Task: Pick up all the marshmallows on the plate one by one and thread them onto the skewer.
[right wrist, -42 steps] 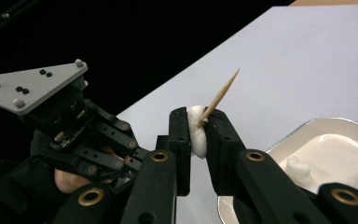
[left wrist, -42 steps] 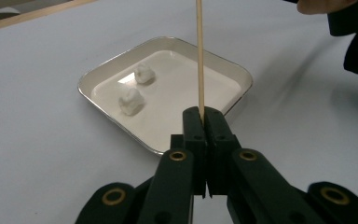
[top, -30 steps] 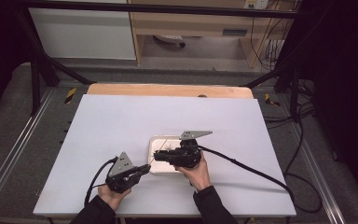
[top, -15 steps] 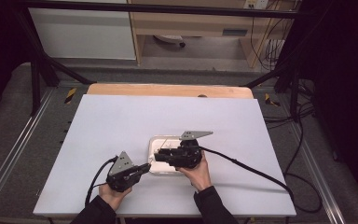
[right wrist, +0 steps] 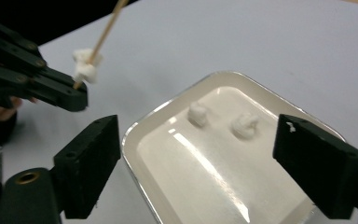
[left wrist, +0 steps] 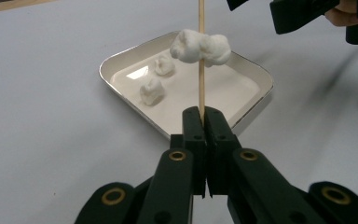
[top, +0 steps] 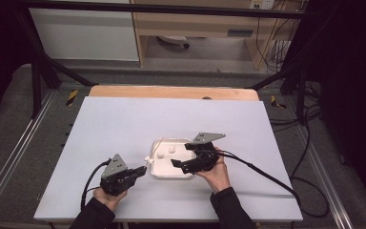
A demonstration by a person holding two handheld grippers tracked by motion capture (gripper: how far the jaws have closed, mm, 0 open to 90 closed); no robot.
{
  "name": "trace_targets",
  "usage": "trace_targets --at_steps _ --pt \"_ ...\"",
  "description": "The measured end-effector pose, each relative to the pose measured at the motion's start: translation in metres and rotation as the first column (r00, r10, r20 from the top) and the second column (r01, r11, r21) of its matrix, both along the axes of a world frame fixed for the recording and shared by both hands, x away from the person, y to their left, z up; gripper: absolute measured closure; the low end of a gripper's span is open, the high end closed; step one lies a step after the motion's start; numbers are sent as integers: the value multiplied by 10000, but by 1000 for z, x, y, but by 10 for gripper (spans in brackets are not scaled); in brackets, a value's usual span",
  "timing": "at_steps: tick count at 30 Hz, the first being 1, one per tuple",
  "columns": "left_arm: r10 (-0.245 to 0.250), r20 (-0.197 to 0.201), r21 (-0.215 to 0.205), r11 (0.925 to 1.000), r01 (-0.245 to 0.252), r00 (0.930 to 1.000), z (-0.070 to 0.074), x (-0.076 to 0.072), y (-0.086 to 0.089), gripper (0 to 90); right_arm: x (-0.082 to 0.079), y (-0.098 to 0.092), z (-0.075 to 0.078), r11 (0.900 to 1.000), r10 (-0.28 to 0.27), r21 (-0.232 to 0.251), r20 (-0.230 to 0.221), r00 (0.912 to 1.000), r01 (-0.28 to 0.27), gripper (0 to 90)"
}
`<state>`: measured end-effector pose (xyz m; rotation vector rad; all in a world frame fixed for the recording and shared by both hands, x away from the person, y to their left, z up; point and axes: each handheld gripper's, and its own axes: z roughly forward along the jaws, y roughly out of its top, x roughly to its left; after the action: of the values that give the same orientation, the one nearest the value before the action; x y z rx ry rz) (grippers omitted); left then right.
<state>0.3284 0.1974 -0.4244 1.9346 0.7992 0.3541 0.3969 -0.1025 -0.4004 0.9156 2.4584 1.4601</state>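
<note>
My left gripper [top: 143, 171] [left wrist: 202, 114] is shut on the lower end of a thin wooden skewer [left wrist: 201, 84], which points up over the left side of a white tray [top: 169, 168]. White marshmallow pieces [left wrist: 200, 46] [top: 147, 159] are threaded on the skewer just above the jaws. Two loose marshmallows [right wrist: 198, 113] [right wrist: 243, 125] lie in the tray [right wrist: 214, 186]. My right gripper [top: 181, 155] [right wrist: 205, 158] hovers over the tray. Its jaws have just been opening and now stand wide apart with nothing between them.
The tray sits near the front middle of a white tabletop [top: 124, 124]. A wooden strip [top: 171, 92] runs along the far edge. Black cables [top: 267, 176] trail from both grippers toward the front and right.
The right gripper's jaws have opened wide and the hand has drawn back a little to the right, away from the skewer. The left gripper and skewer have stayed put.
</note>
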Motion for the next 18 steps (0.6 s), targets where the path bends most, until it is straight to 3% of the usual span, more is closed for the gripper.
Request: trace_targets --at_steps 3,8,16,18 --pt "6 -81 -50 10000 -7 10000 -1 1 4 886 2 2 -5 9990 -142 -417 21 9999 142 94" --pt "74 -219 -138 9999 -77 9997 -1 2 10 886 9 4 -9 9983 -450 -376 -128 9989 445 40" --pt "132 -236 -184 9997 -136 9996 -2 3 13 885 26 9 -8 9946 -881 -565 -75 9961 876 40" --pt "128 -248 -177 9998 -133 9996 -1 3 13 885 31 14 -8 9939 -866 -675 109 9962 871 49"
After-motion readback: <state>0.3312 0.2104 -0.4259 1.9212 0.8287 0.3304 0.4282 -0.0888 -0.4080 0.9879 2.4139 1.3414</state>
